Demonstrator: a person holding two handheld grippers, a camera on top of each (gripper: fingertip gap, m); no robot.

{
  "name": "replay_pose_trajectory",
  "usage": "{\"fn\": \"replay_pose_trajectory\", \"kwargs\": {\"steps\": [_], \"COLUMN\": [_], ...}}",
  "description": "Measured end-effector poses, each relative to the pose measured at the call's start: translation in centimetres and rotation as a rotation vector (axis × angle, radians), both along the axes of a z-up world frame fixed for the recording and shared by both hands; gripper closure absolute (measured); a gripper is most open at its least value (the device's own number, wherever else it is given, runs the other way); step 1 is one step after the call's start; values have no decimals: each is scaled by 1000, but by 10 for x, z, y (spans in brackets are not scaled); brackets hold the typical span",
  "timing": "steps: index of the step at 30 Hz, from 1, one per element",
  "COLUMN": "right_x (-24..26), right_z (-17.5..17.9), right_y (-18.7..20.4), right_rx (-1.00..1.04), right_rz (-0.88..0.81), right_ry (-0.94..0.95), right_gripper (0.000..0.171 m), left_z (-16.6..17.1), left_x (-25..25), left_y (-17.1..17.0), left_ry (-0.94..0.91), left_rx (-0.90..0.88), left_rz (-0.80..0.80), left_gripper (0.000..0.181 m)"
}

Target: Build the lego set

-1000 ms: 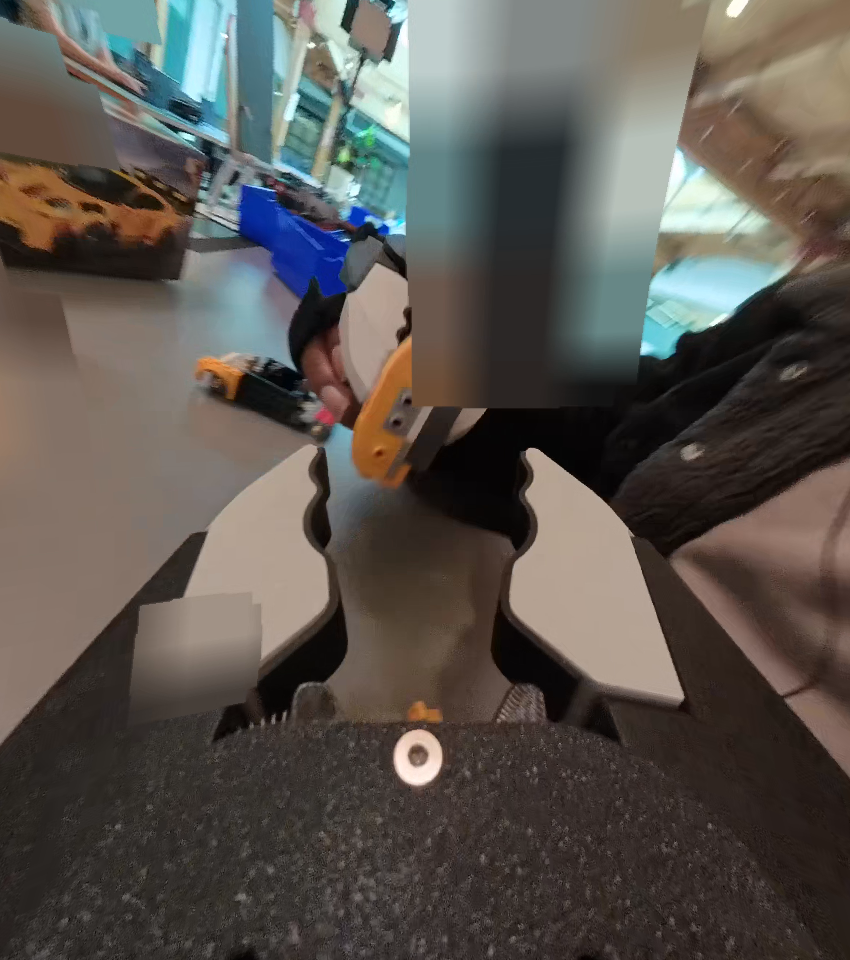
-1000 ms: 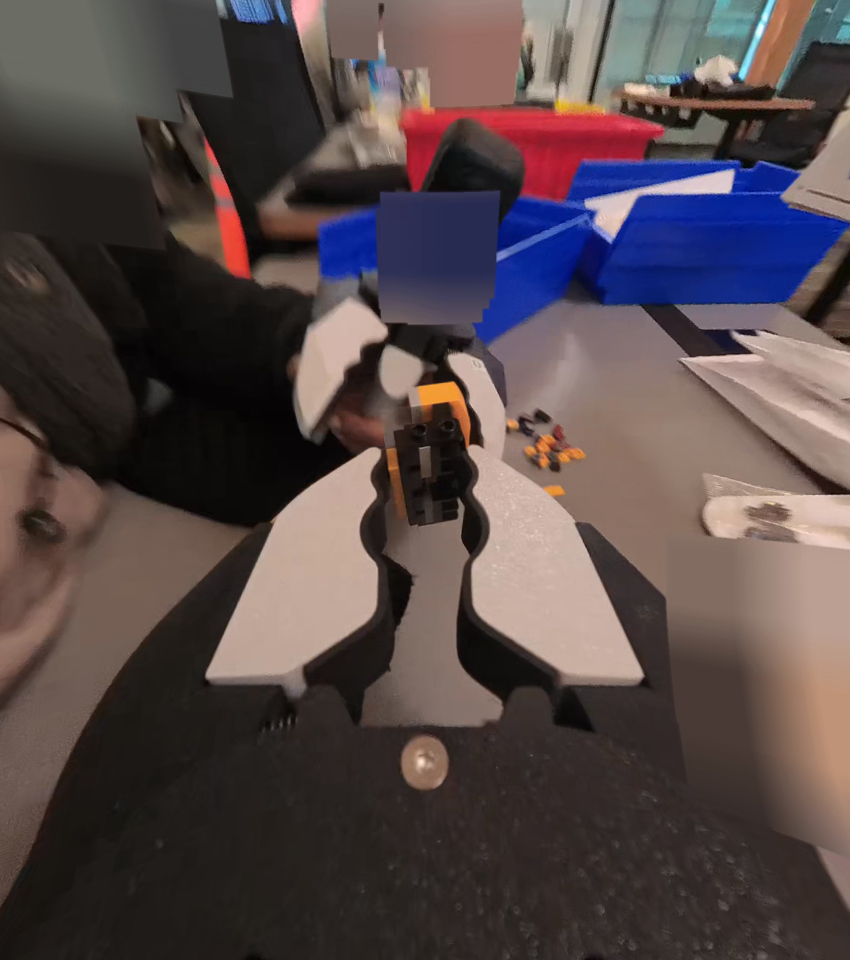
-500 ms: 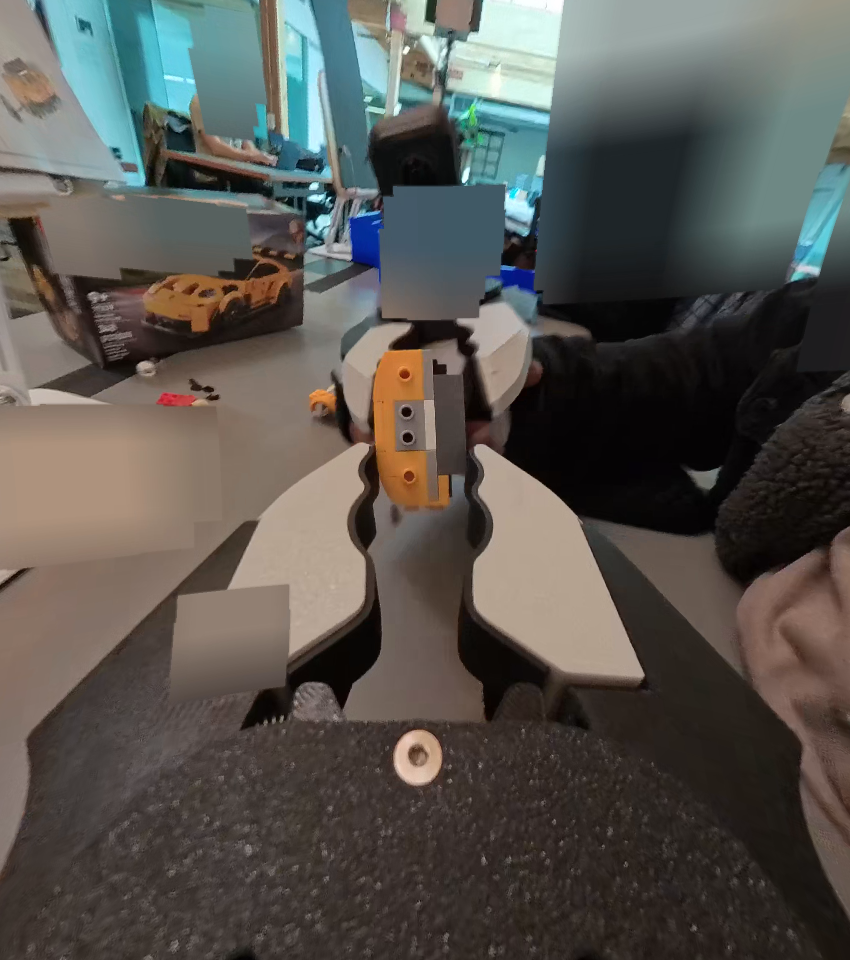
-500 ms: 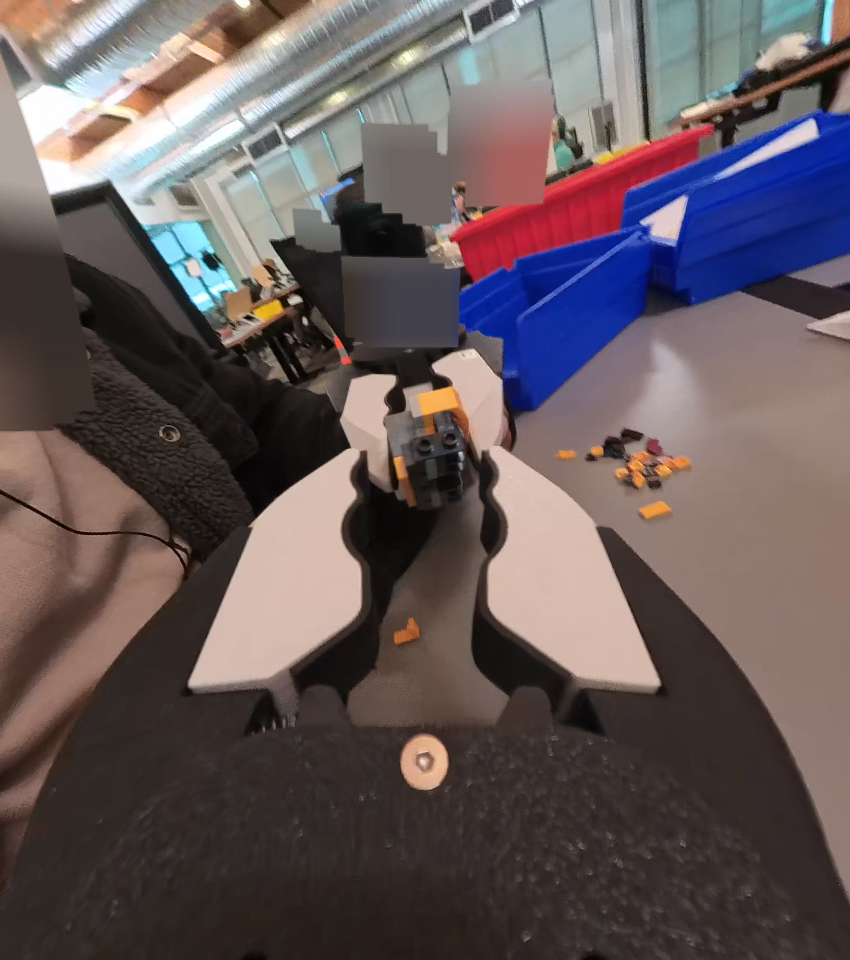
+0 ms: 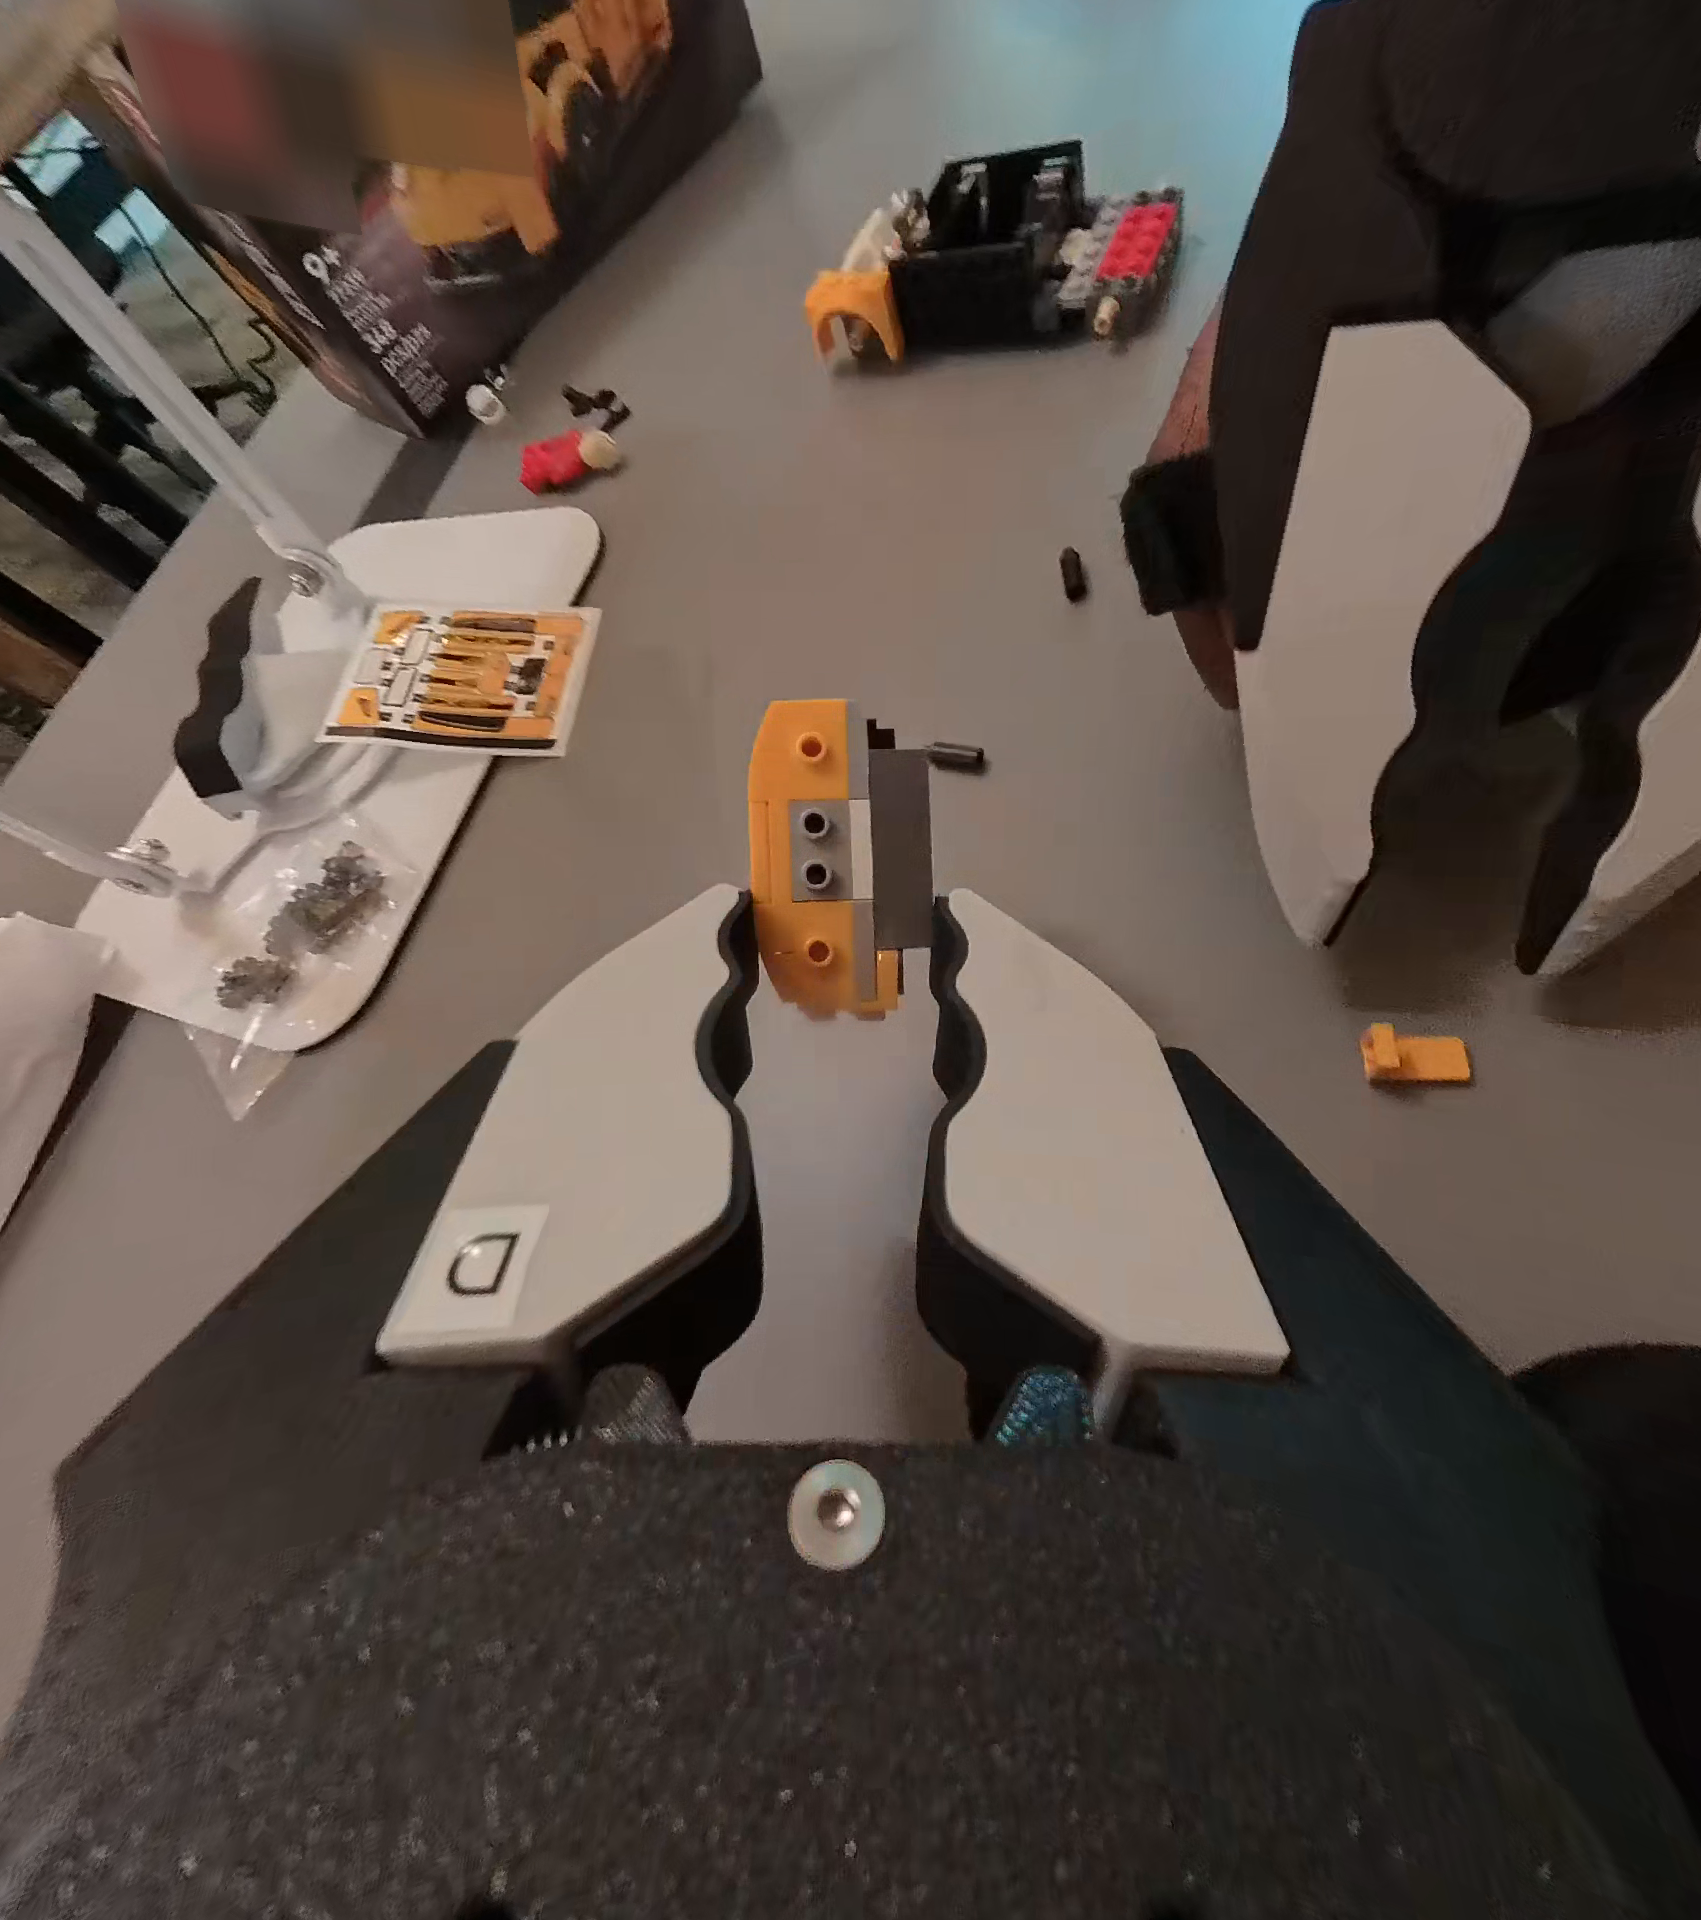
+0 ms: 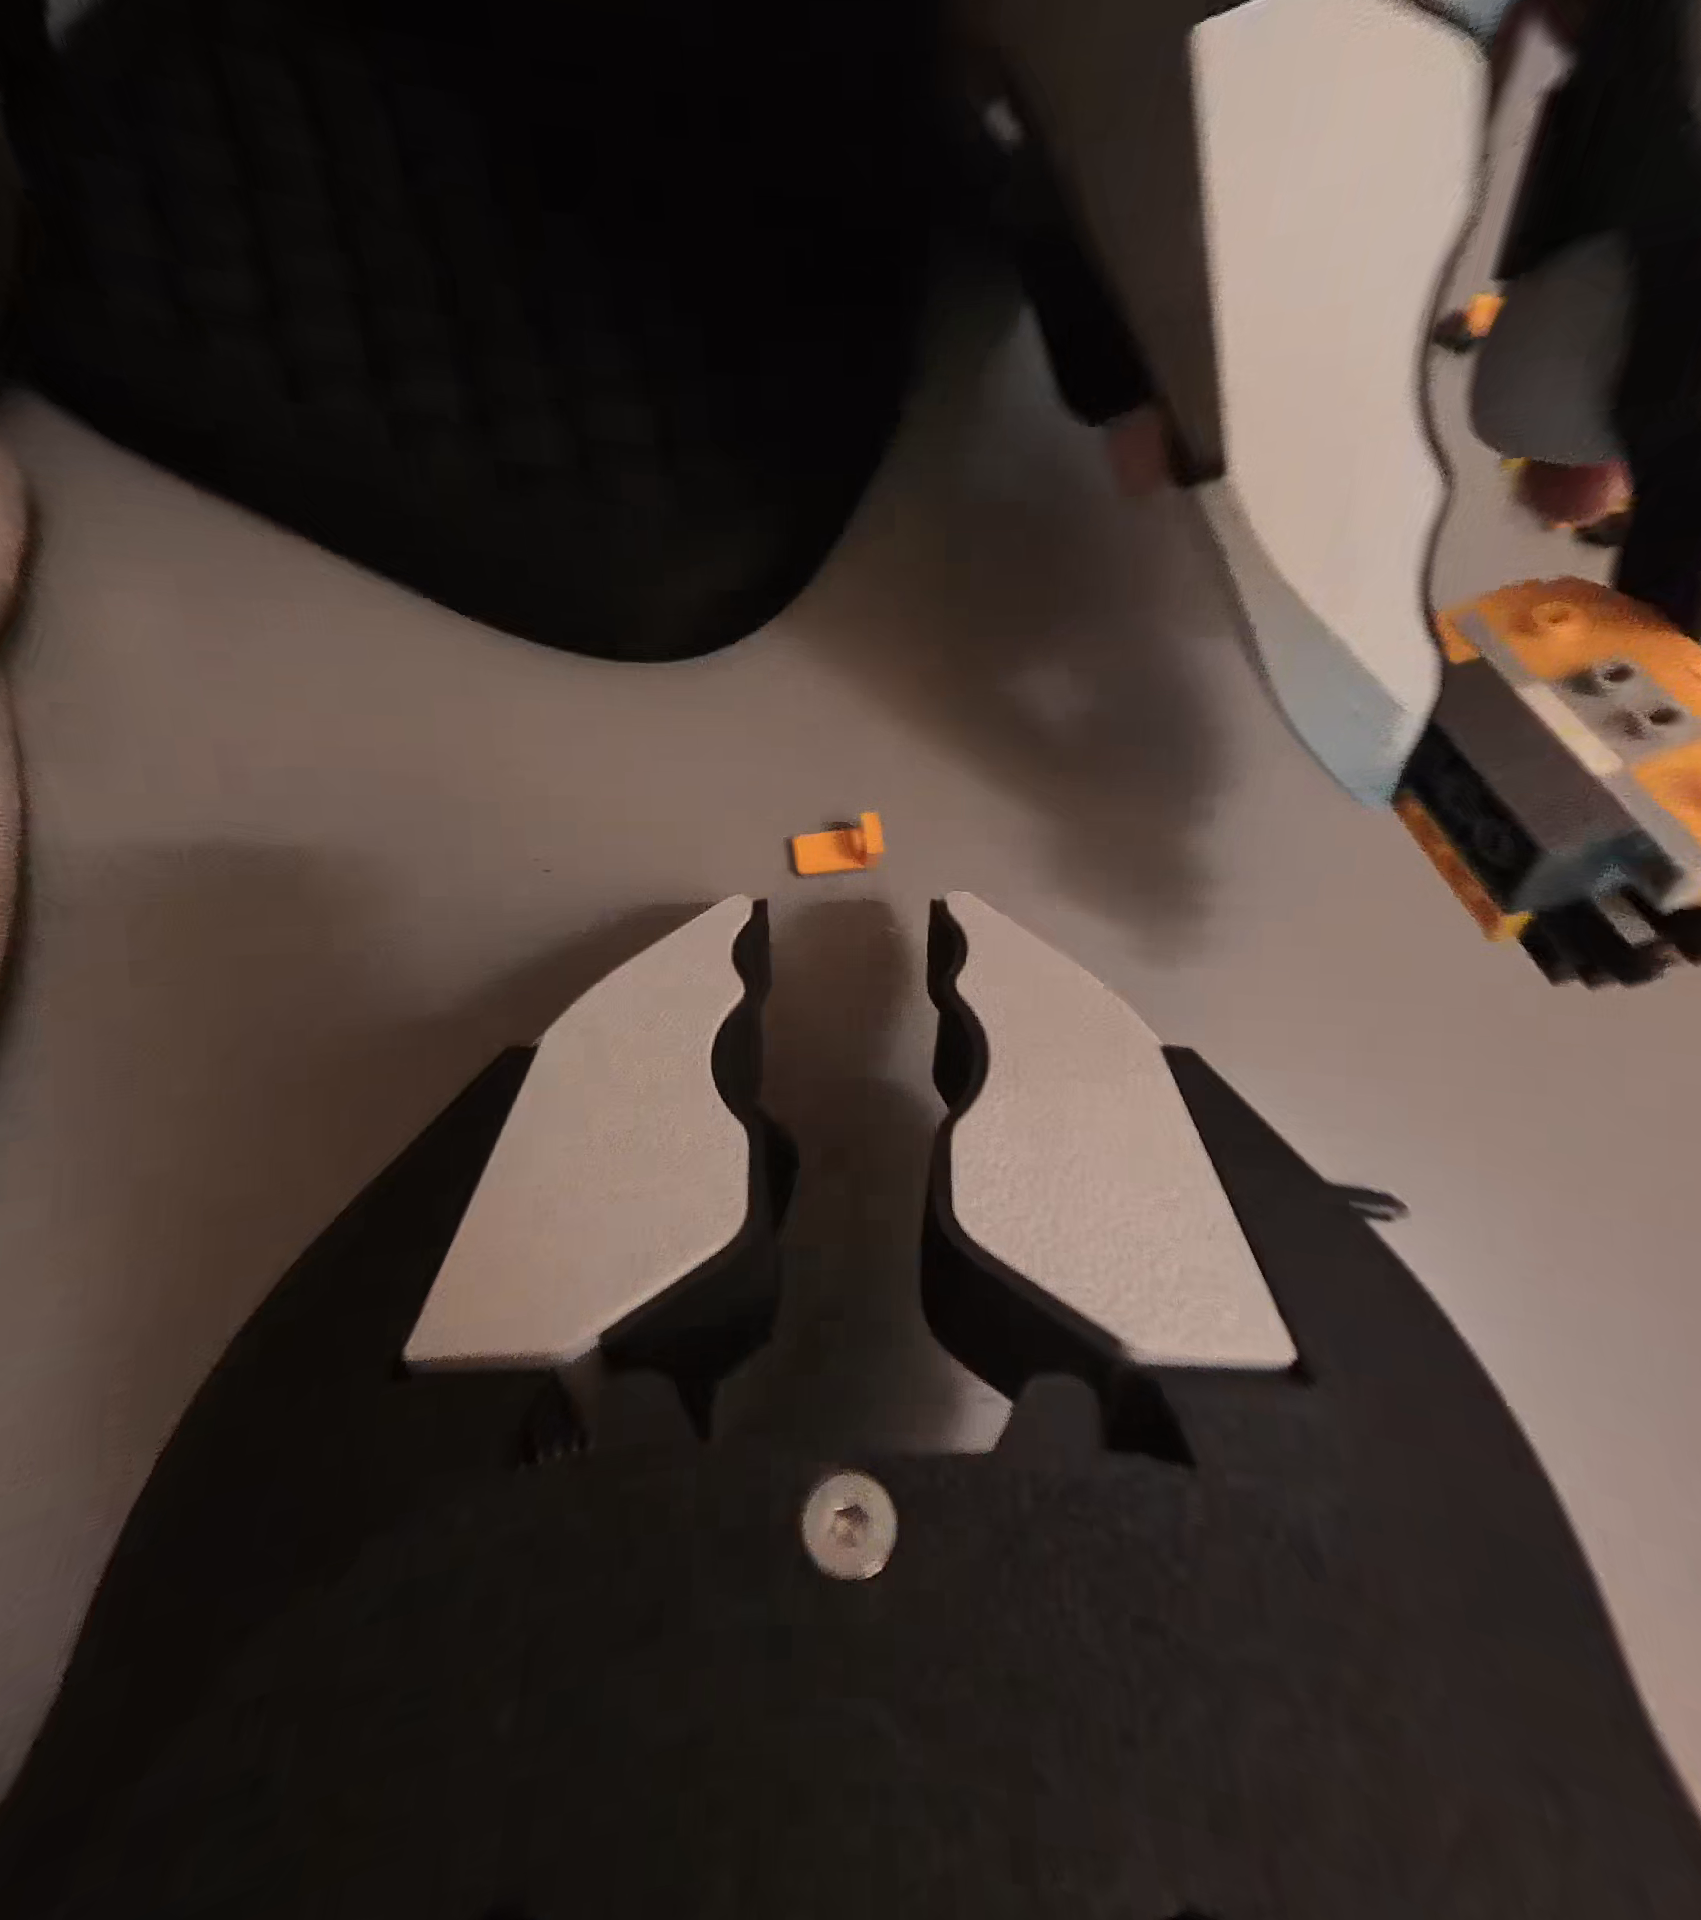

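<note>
- L gripper (image 5: 838, 909), grey-padded two-finger claw w/ black frame: clamped on the orange, grey and black lego sub-assembly (image 5: 841, 857), held by its near end, the rest sticking out past the tips above the table.
- Sub-assembly top face shows orange curved edge on the left, a light grey 2-stud plate mid, dark grey smooth strip on the right; a short black pin (image 5: 955, 755) juts from its far right corner.
- R gripper (image 6: 846, 909), same build: fingers apart, nothing between them, pointing down at the grey tabletop (image 6: 410, 779).
- Small flat orange lego piece (image 6: 835, 844) lies on the table just beyond the R tips, not touching them (in the left wrist view it sits to the right of the L gripper, (image 5: 1415, 1055)).
- R gripper also shows in the left wrist view at upper right (image 5: 1428, 914), tips down near the table, gap visible.
- Partly built black lego chassis w/ orange wheel arch and red plate (image 5: 1007, 265) sits far side of the table, well apart from both grippers.
- Loose bits near it: red piece w/ tan knob (image 5: 565, 457), tiny black pin (image 5: 1071, 571).
- Left side: white rounded board (image 5: 472, 551) carrying an orange/black sticker sheet (image 5: 467, 681) and a clear bag of dark grey parts (image 5: 306, 914).
- Dark printed set box w/ yellow car picture (image 5: 513, 208) at top left (partly blurred over).
- Right wrist view is motion-blurred; dark sleeve (image 6: 461, 312) fills its top.
</note>
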State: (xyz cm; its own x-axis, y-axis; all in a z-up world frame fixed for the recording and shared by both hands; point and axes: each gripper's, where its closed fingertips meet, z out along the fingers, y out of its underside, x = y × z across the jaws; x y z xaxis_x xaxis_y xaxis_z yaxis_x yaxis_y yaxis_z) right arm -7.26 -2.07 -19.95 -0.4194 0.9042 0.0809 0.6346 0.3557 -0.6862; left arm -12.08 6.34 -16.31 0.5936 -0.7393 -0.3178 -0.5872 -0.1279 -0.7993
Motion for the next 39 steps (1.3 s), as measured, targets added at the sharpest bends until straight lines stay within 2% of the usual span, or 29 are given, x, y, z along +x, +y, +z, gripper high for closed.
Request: {"fn": "replay_pose_trajectory", "kwargs": {"steps": [6,12,14,19,31,35,39], "right_x": [-13,-24,-25,-18,-16,-14,3], "right_z": [-8,0,-1,3,-13,-12,-2], "right_y": [-7,0,1,5,1,-3,-13], "right_rx": [-6,-63,-71,-80,-46,-78,-243], "right_rz": [-2,-50,-49,-69,-272,-224,-93], "right_ry": [-24,-4,-21,-57,-149,-181,-319], "right_gripper": [154,171,171,152,151,155,154], "left_z": [-12,-17,-17,-19,-34,-35,-35], "left_x": [-10,-17,-19,-25,-27,-23,-17], "left_y": [-12,-16,-17,-20,-26,-30,-35], "left_ry": [-21,-31,-35,-43,93,94,95], "left_rx": [-99,-130,-132,-150,-139,-157,-160], "left_rz": [-26,-22,-22,-19,-23,-47,-84], "left_gripper": [150,150,149,149,150,150,150]}}
